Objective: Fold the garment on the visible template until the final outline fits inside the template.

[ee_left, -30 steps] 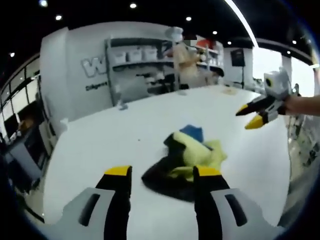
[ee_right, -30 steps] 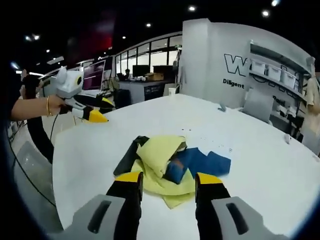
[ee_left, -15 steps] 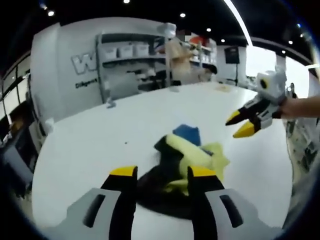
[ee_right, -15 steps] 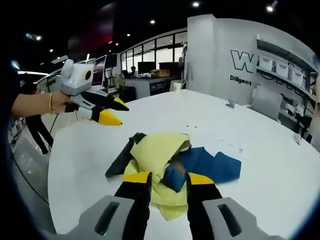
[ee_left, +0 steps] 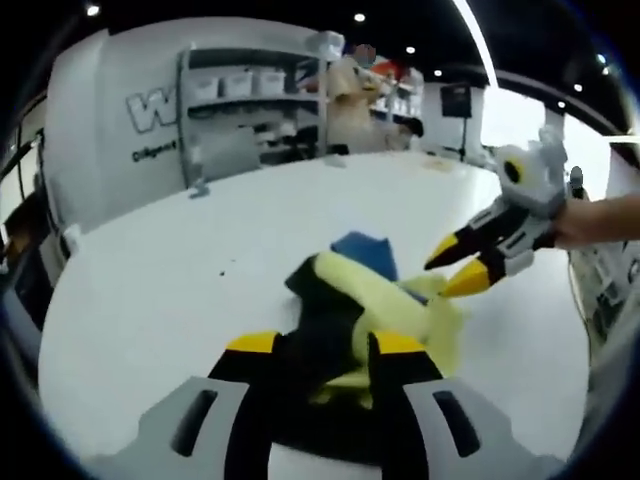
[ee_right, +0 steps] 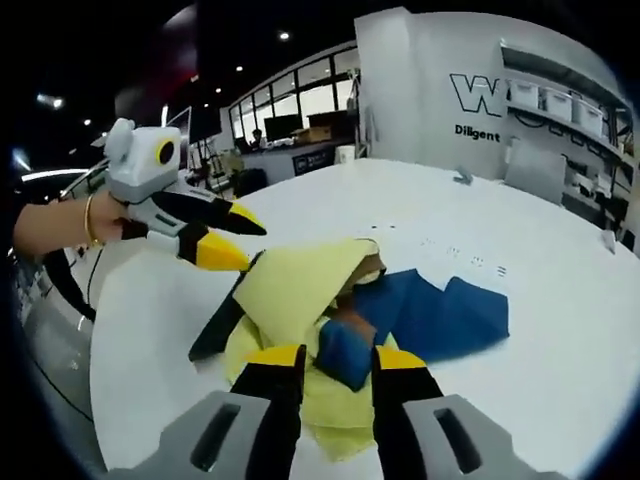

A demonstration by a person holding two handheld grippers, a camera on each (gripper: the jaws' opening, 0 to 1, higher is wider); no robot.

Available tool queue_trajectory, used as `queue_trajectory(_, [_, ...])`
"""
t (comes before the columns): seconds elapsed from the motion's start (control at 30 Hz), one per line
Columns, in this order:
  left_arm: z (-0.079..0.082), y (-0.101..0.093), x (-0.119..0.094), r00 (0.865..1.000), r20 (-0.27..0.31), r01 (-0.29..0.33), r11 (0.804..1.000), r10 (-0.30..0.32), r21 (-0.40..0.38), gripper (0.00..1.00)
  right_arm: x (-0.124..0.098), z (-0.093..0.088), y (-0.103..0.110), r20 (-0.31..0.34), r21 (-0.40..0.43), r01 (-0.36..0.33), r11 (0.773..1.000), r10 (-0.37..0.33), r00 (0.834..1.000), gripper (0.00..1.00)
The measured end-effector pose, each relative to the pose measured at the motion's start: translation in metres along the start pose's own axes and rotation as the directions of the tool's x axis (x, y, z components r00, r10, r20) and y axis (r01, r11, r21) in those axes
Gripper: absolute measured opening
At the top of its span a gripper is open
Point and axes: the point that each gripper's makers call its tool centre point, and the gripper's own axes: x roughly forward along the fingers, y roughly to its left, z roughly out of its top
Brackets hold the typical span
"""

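Observation:
A crumpled garment (ee_left: 372,300) in yellow, black and blue lies in a heap on the white table (ee_left: 150,260). My left gripper (ee_left: 325,345) is open just above the heap's near black edge, with cloth showing between its jaws. My right gripper (ee_left: 447,277) comes in from the right, open, its tips at the yellow cloth's far side. In the right gripper view the garment (ee_right: 300,290) spreads yellow in the middle, blue to the right and black to the left. My right gripper (ee_right: 338,358) stands open over a blue fold. My left gripper (ee_right: 243,246) hovers open at the yellow cloth's left edge.
The table (ee_right: 560,250) is wide and white, with its rounded edge near on the left of the right gripper view. Shelves (ee_left: 230,100) with white bins and a standing person (ee_left: 345,90) are beyond the far side. A small object (ee_right: 463,178) sits far back on the table.
Both grippers have closed in on the heap from opposite sides and now sit right at the cloth. Each pair of jaws has narrowed slightly. The garment has not visibly moved.

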Motion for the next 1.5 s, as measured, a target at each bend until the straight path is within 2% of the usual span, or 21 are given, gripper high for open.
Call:
queue_trajectory(0.23, [-0.003,-0.003,0.013,1.0,-0.012,0.024,1.0,-0.024,0.008,0.24,0.009,-0.009,-0.006,-0.02,0.043,0.0,0.999,0.001,1.0,0.2])
queue_trajectory(0.27, [-0.007,-0.007,0.02,0.998,-0.034,0.044,0.999,-0.043,0.013,0.24,0.013,-0.016,-0.009,-0.033,0.056,0.003,0.998,-0.001,0.999,0.2])
queue_trajectory(0.4, [-0.012,-0.005,0.024,0.998,-0.046,0.046,0.999,-0.046,0.0,0.21,0.016,-0.016,-0.015,-0.009,0.105,0.008,0.994,-0.007,1.0,0.19])
queue_trajectory(0.53, [-0.017,-0.006,0.027,0.996,-0.059,0.057,0.998,-0.059,-0.035,0.16,0.02,-0.028,-0.01,-0.056,0.103,-0.006,0.995,0.012,0.998,0.15])
queue_trajectory(0.67, [-0.022,-0.012,0.025,0.993,-0.08,0.084,0.995,-0.088,-0.055,0.03,0.019,-0.027,-0.001,-0.06,0.106,-0.037,0.994,0.043,0.997,0.0])
queue_trajectory(0.77, [-0.026,-0.009,0.024,0.992,-0.086,0.083,0.995,-0.088,-0.061,0.01,0.015,-0.025,0.001,-0.049,0.099,-0.033,0.995,0.038,0.998,0.0])
queue_trajectory(0.93, [-0.02,-0.008,0.017,0.994,-0.071,0.082,0.992,-0.089,-0.1,0.0,0.005,-0.012,-0.004,-0.018,0.099,-0.021,0.995,0.023,1.0,0.0])
queue_trajectory(1.07, [-0.017,-0.004,0.009,0.995,-0.045,0.086,0.986,-0.093,-0.145,0.0,0.0,-0.01,0.0,-0.003,0.083,-0.019,0.996,0.019,1.0,0.0])
queue_trajectory(1.23, [-0.024,0.0,0.008,0.994,-0.069,0.072,0.987,-0.082,-0.141,0.0,-0.009,-0.005,0.002,0.001,0.073,-0.02,0.997,0.02,1.0,0.0])
queue_trajectory(1.5, [-0.023,0.005,0.01,0.995,-0.063,0.071,0.985,-0.082,-0.155,0.0,-0.013,-0.005,-0.002,0.011,0.067,-0.022,0.997,0.021,1.0,0.0])
